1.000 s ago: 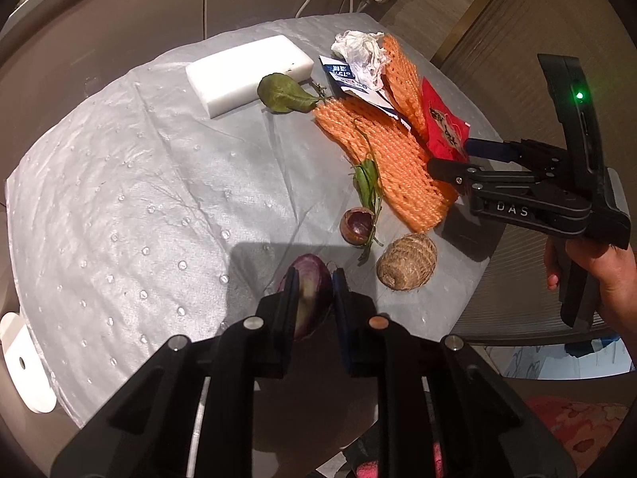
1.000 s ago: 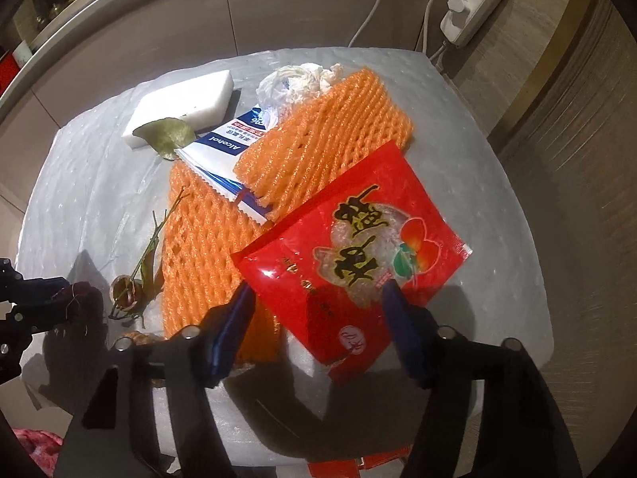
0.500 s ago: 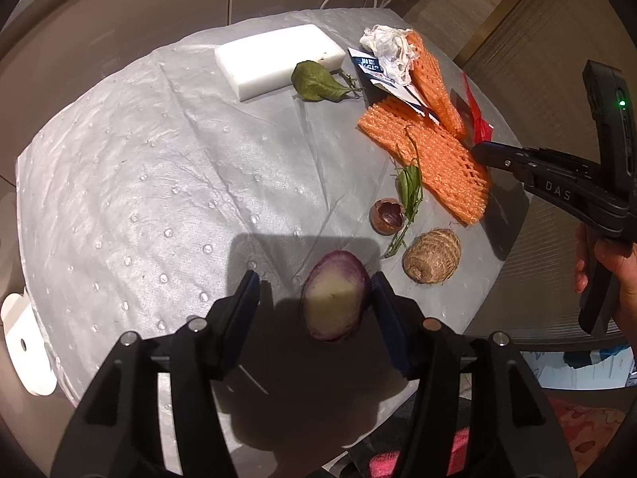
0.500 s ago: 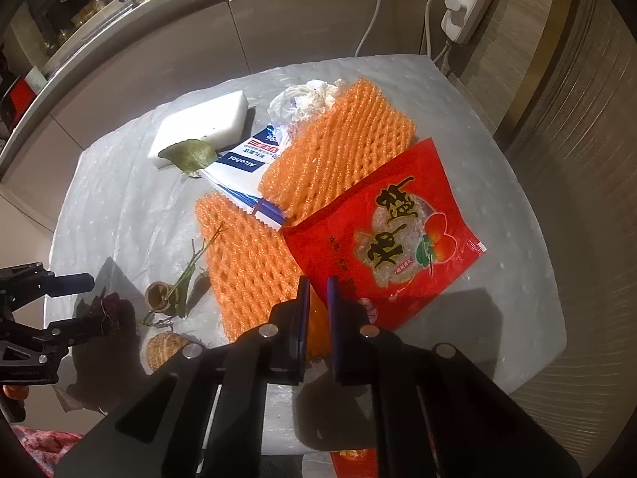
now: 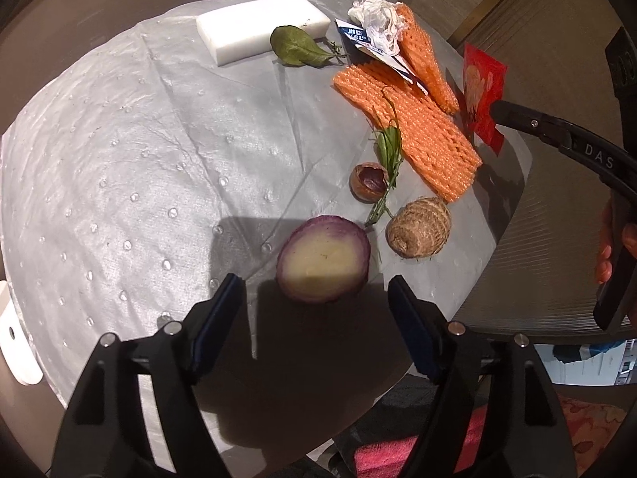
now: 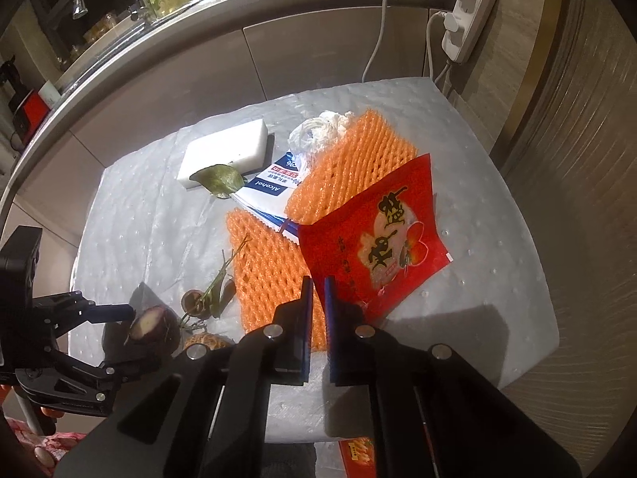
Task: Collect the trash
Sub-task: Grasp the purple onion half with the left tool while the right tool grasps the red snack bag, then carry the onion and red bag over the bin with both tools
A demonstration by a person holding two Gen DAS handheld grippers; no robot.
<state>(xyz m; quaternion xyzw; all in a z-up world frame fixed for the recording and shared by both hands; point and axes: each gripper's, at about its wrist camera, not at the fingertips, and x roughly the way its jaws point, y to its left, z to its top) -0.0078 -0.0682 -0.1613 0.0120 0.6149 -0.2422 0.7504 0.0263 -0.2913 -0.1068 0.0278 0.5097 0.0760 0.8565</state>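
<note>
My left gripper (image 5: 315, 285) hovers over the near edge of the silver-covered table (image 5: 119, 139), and its jaws are opening. A cut purple-skinned root (image 5: 323, 265) with a pale face sits between the pads, and neither pad touches it. My right gripper (image 6: 317, 281) is shut on the lower corner of a red snack packet (image 6: 382, 239), which stands lifted and tilted off the table. In the left wrist view that right gripper (image 5: 497, 109) reaches in from the right with the packet (image 5: 481, 79) hanging at its tip.
Two orange foam nets (image 6: 358, 167) (image 5: 430, 139), a crumpled tissue (image 5: 378, 20), an alcohol wipe sachet (image 6: 270, 187), a leaf (image 5: 296, 46) and a white foam block (image 5: 258, 28) lie at the back. Closer are a brown hairy root (image 5: 420, 233), a shell (image 5: 368, 181) and a green stem (image 5: 388, 159).
The left jaws went from shut on the purple root to wide apart. The right jaws closed on the red packet's corner and lifted it off the table.
</note>
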